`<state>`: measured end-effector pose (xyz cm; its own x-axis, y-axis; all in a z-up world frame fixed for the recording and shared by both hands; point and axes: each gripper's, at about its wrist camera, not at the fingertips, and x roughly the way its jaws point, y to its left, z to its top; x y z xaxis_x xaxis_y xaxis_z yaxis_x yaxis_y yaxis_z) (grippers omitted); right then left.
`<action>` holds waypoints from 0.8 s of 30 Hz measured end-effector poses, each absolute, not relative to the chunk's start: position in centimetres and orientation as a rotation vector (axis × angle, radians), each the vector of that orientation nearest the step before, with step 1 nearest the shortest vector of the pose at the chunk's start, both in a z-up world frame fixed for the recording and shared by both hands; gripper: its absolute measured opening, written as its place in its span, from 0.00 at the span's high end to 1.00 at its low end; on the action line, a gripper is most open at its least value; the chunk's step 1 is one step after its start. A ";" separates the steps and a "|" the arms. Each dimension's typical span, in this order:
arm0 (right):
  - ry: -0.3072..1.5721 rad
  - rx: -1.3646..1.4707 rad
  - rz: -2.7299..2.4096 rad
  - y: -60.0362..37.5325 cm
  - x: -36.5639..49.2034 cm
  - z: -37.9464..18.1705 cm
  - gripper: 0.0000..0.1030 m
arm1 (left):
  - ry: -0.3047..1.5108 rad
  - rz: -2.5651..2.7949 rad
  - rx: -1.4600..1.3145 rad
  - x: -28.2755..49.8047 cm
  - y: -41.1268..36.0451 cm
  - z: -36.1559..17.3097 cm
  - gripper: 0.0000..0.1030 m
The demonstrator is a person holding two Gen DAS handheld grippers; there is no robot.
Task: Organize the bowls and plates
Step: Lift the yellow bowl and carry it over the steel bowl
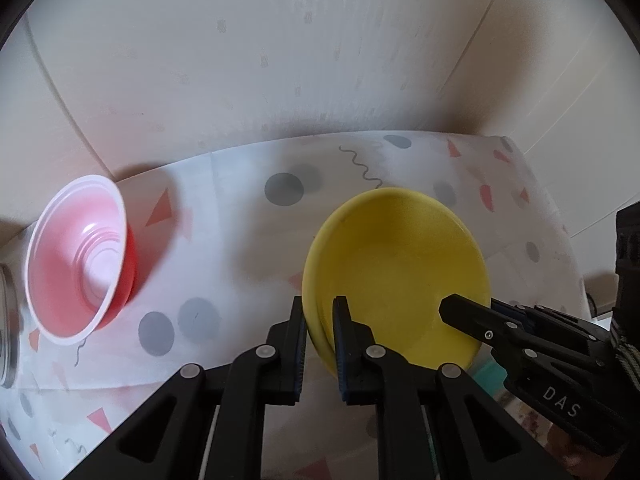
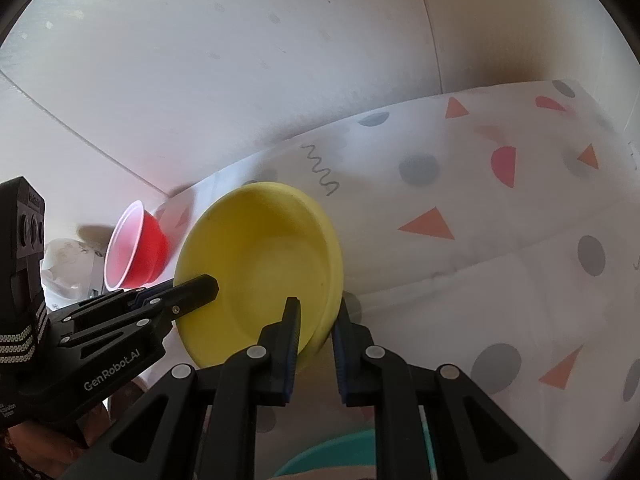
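Note:
A yellow plate point(image 1: 396, 272) is held up off the patterned tablecloth point(image 1: 240, 208) by both grippers. My left gripper point(image 1: 320, 320) is shut on its left rim. My right gripper point(image 2: 316, 320) is shut on its right rim point(image 2: 332, 280); it also shows in the left wrist view point(image 1: 480, 320). The left gripper shows in the right wrist view point(image 2: 188, 292). A red bowl point(image 1: 80, 256) with a white inside appears to stand on the cloth to the left, looking tilted in the fisheye; it also shows in the right wrist view point(image 2: 136, 248).
A teal dish point(image 2: 340, 456) lies below the plate near the front edge. A white wall point(image 1: 240, 60) runs behind the table. A metal object point(image 1: 6, 320) sits at the far left edge.

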<state>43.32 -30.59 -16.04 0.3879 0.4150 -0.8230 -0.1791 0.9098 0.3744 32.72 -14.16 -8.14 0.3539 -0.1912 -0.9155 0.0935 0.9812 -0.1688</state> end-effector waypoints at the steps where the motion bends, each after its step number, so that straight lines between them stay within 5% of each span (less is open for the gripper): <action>1: 1.110 0.240 0.384 -30.6 43.0 -15.7 0.85 | 1.188 -0.186 -0.095 32.5 -14.2 -7.8 0.88; 24: 1.033 0.193 0.473 -24.7 34.9 -10.8 0.85 | 1.081 -0.181 -0.153 21.9 -7.3 -2.9 0.88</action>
<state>34.89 -24.66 -10.84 0.4232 0.4644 -0.7780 -0.2858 0.8832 0.3717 21.88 -7.30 -2.94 0.4584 -0.2210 -0.8608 0.0721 0.9746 -0.2119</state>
